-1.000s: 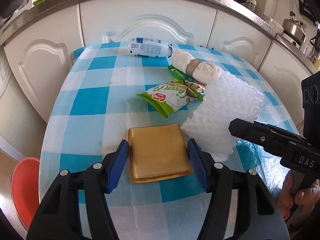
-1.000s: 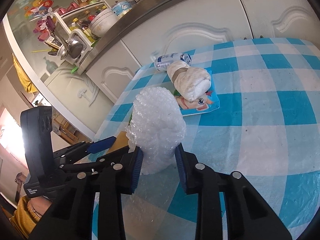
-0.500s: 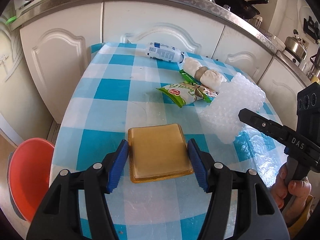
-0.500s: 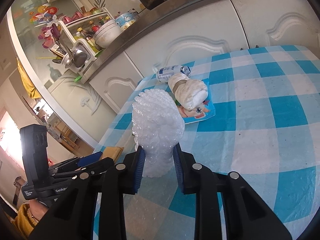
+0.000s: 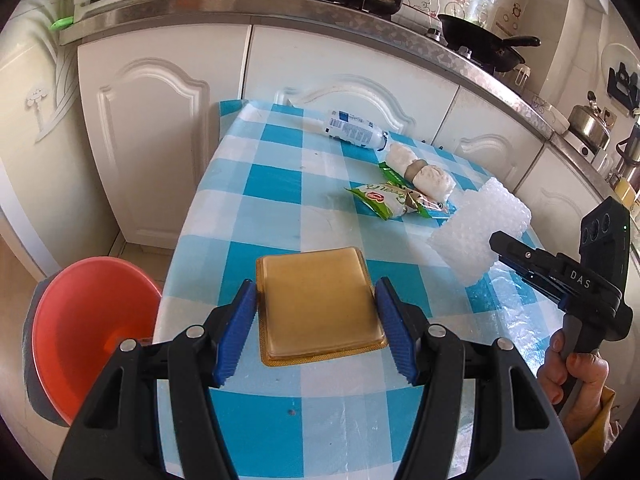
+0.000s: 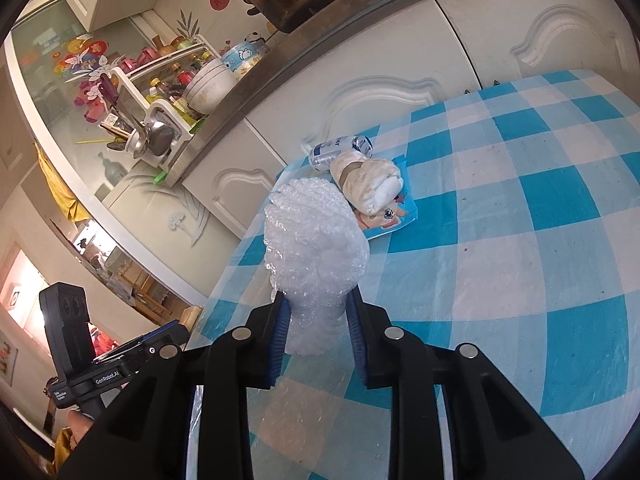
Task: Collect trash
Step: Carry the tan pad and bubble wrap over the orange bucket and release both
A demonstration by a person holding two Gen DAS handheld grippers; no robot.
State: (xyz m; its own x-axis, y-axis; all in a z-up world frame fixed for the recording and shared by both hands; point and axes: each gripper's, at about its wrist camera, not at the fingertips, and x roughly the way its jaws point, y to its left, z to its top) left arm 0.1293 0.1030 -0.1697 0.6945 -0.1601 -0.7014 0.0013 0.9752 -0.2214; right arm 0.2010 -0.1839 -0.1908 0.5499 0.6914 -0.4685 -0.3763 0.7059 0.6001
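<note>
Broadly, the blue-and-white checked table (image 5: 280, 216) fills the ground ahead of both grippers, with white cabinet doors (image 5: 160, 128) and a steel counter behind its far edge. Beyond the left fingers' outer side, past the table's rounded edge and lower down, sits a red basin (image 5: 88, 320); the space between it and the table edge looks free.

The left gripper (image 5: 316, 316) is clamped on a flat golden tray (image 5: 320, 300), its blue pads (image 5: 236, 332) pressing the two side edges. The tray seems lifted off the cloth, though the view does not settle this.

The right gripper (image 6: 316, 332) is closed on a wad of bubble wrap (image 6: 316, 248), which bulges up and forward past the fingertips and blocks much of the view ahead. In the left view the wrap (image 5: 480, 236) hangs above the cloth, off to the right of the tray and apart from it.

Further ahead of the right fingers lie a rolled white cloth bundle (image 6: 368, 180) resting on a blue cartoon packet (image 6: 392, 216), and behind them a plastic bottle (image 6: 340, 148) on its side near the table's far edge. A green snack wrapper (image 5: 380, 200) lies just beside the bundle in the left view. Right of the right fingers the checked cloth is bare.
</note>
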